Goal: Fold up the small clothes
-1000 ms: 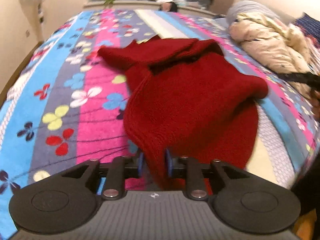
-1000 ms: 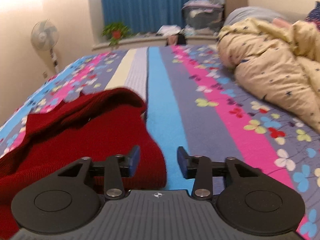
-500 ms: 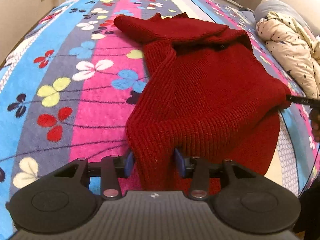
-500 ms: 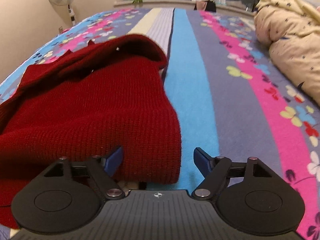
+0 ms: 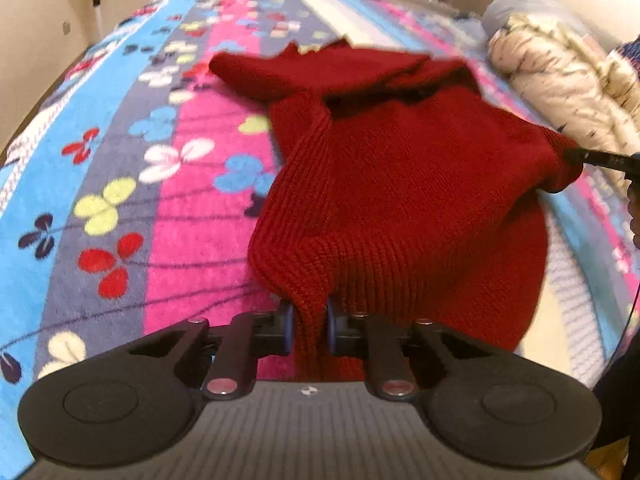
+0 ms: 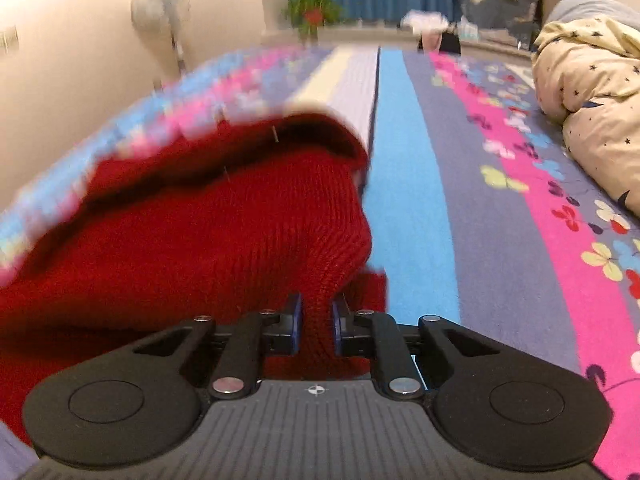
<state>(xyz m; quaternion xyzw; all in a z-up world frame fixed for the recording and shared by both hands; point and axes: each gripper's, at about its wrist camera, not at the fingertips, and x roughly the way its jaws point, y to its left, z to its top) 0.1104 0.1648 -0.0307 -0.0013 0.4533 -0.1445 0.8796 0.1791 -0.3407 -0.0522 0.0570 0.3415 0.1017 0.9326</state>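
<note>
The red knit sweater (image 5: 400,184) lies on the striped floral bed (image 5: 120,200). The left claw (image 5: 310,326) is closing, pinching its near hem; the right claw (image 6: 316,322) is closing on another corner (that view is blurred, seemingly mid-lift).

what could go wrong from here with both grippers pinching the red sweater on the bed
1. Both sets of jaws are closing on only a thin bunch of the red sweater: the left gripper and the right gripper grip near its edge, so the heavy knit could slip out when lifted.
2. The far sleeve and collar lie crumpled, so a fold now may trap wrinkles.
3. The fuzzy blanket could drag on the knit and skew the fold.
</note>
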